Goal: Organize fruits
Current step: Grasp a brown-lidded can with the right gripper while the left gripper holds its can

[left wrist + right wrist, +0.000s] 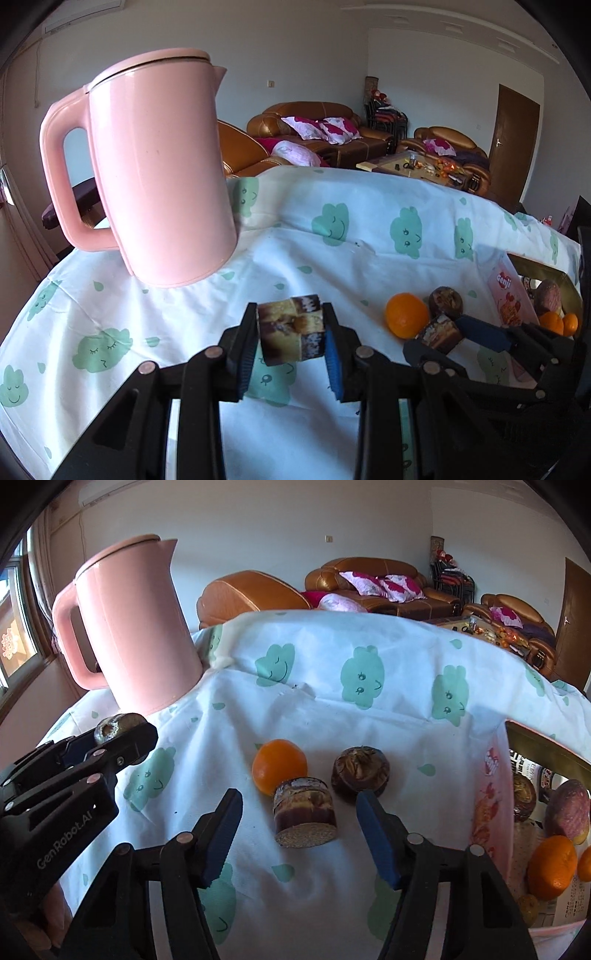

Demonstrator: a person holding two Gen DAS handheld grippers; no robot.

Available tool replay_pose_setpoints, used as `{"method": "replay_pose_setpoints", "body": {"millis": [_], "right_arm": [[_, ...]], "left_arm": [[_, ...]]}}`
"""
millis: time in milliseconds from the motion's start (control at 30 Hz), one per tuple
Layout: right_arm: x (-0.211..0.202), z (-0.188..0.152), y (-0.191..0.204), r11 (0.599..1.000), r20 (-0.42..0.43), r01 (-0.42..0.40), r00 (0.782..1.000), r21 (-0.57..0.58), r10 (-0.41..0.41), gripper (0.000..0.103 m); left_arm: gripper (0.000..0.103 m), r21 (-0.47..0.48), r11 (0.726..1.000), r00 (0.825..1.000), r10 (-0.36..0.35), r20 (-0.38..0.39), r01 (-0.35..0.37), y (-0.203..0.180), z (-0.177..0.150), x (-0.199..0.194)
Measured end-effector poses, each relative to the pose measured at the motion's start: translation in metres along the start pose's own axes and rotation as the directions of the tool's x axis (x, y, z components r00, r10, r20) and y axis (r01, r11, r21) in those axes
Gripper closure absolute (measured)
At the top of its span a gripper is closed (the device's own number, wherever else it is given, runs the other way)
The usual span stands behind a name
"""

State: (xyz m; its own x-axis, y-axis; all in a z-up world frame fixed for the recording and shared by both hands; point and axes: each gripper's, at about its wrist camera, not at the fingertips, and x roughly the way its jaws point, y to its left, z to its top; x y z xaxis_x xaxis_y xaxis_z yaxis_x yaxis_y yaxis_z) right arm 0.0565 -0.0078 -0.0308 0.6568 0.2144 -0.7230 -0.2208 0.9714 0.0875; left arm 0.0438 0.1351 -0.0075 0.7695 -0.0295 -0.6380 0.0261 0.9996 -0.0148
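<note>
In the left wrist view my left gripper [290, 314] is shut on a short brown and yellow cylinder of cut fruit [290, 330], held just above the cloth. In the right wrist view my right gripper [300, 836] stands open, its blue pads on either side of a second brown cylinder piece [304, 812] that lies on the cloth, with gaps on both sides. Just behind that piece are an orange [279, 766] and a dark round fruit [360, 773]. The left gripper [123, 734] shows at the left of this view with its piece [116, 725].
A tall pink kettle [155, 173] stands at the back left on the white tablecloth with green cloud prints [332, 266]. A pink box [487, 805] at the right edge holds oranges [552, 864] and a purplish fruit [567, 808]. Sofas lie beyond the table.
</note>
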Motion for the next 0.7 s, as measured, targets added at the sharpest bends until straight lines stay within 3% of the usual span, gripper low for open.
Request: {"method": "replay_pose_setpoints", "body": {"millis": [67, 167, 200, 233, 300, 433, 700], "right_arm": [[0.006, -0.001, 0.002, 1.000, -0.036, -0.004, 0.999, -0.011, 0.003, 0.053], [0.008, -0.002, 0.003, 1.000, -0.049, -0.003, 0.999, -0.014, 0.002, 0.054], [0.009, -0.002, 0.002, 1.000, -0.056, -0.007, 0.998, -0.016, 0.006, 0.064], [0.009, -0.003, 0.002, 1.000, -0.060, -0.013, 0.998, -0.017, 0.012, 0.066], [0.005, -0.006, 0.002, 1.000, -0.049, -0.019, 0.999, -0.025, 0.017, 0.066], [-0.021, -0.011, 0.004, 0.999, 0.055, -0.009, 0.998, -0.045, 0.012, 0.066], [-0.067, -0.026, -0.014, 1.000, 0.219, 0.020, 0.976, -0.013, -0.017, 0.066]], "left_arm": [[0.069, 0.004, 1.000, 1.000, 0.002, 0.002, -0.002, -0.002, 0.000, 0.000], [0.069, 0.013, 1.000, 1.000, 0.015, 0.014, -0.015, -0.005, -0.002, -0.001], [0.069, 0.016, 1.000, 1.000, 0.022, 0.016, -0.023, -0.006, -0.003, -0.001], [0.069, 0.020, 0.999, 0.999, 0.032, 0.017, -0.033, -0.008, -0.003, 0.001], [0.069, 0.028, 0.998, 0.998, 0.053, 0.022, -0.054, -0.009, -0.004, 0.002], [0.069, 0.032, 0.997, 0.997, 0.064, 0.045, -0.065, -0.011, -0.003, 0.001], [0.069, -0.003, 0.997, 0.992, 0.072, 0.104, -0.072, -0.014, -0.006, -0.010]]}}
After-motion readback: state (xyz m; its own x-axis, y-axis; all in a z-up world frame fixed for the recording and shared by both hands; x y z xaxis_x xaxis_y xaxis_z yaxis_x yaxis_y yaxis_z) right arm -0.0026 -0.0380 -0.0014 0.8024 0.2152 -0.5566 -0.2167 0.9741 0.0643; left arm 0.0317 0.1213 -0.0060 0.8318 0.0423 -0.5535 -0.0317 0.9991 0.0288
